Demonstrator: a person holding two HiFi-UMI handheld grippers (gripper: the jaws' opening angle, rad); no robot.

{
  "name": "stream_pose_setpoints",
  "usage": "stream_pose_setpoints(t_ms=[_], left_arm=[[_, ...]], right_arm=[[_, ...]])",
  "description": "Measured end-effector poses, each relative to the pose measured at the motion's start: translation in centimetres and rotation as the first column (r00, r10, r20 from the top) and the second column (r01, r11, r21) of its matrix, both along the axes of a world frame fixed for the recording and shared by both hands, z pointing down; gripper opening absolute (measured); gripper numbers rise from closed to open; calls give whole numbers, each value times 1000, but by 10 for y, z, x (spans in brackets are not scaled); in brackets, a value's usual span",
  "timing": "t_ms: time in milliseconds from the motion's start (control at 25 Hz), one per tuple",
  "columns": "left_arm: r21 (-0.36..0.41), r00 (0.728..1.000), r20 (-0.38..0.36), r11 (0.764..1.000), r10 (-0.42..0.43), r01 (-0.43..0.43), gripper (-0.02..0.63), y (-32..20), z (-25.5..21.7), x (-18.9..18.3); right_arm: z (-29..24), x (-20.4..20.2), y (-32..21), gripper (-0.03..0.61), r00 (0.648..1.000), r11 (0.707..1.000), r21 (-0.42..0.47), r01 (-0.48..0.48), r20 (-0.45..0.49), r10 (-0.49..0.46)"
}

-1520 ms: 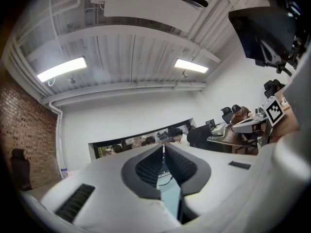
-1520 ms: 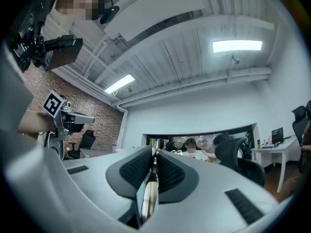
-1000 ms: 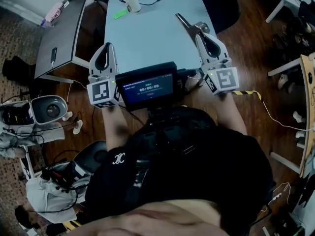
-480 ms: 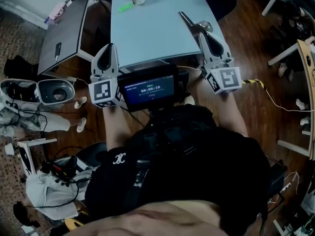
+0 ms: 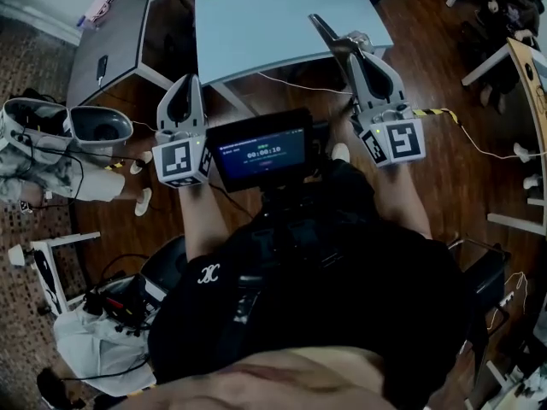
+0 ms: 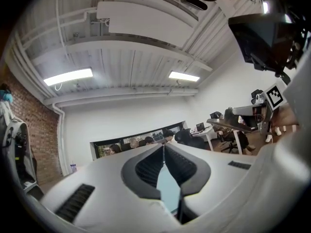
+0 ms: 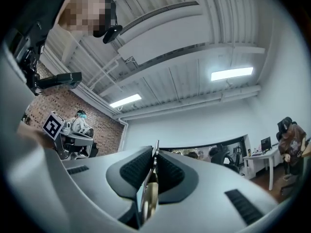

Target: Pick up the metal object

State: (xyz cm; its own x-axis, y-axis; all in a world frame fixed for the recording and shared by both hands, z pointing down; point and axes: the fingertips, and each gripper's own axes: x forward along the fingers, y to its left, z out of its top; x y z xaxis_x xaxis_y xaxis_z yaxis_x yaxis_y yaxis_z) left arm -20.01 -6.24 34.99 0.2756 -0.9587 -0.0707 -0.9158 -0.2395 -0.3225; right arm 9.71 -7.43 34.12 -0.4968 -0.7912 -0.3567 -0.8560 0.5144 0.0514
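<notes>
Screen (image 5: 261, 152) glowing right below me at six o'clock. Left gripper (image 5: 188, 82) up at ten o'clock of it, jaws pressed together, nothing between them. Right gripper (image 5: 355, 55) at two o'clock, clenched on the metal object (image 5: 326, 34), its thin blade pinched flat between the pads and its far end poking out past the tips toward eleven o'clock. Beyond both, the pale table (image 5: 273, 15) at twelve o'clock, with the object showing against its near right corner.
</notes>
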Motion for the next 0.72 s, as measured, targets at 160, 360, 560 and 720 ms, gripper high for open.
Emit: stream_pose_setpoints(t_ms=[160, 360, 560, 720], left_arm=[[-3, 1000, 10, 1000, 5, -5, 21, 20, -6, 15], [10, 1000, 12, 1000, 6, -6, 21, 20, -14, 27], [13, 1000, 6, 1000, 4, -4, 19, 14, -20, 47], [15, 1000, 27, 1000, 9, -9, 17, 16, -15, 55]], right_arm=[[-13, 12, 24, 23, 1000, 1000, 15, 1, -1, -1], [-15, 24, 25, 23, 1000, 1000, 21, -1, -11, 2], [-16, 41, 20, 23, 1000, 1000, 17, 7, -27, -6], [-13, 46, 21, 23, 1000, 1000, 22, 5, -25, -5]])
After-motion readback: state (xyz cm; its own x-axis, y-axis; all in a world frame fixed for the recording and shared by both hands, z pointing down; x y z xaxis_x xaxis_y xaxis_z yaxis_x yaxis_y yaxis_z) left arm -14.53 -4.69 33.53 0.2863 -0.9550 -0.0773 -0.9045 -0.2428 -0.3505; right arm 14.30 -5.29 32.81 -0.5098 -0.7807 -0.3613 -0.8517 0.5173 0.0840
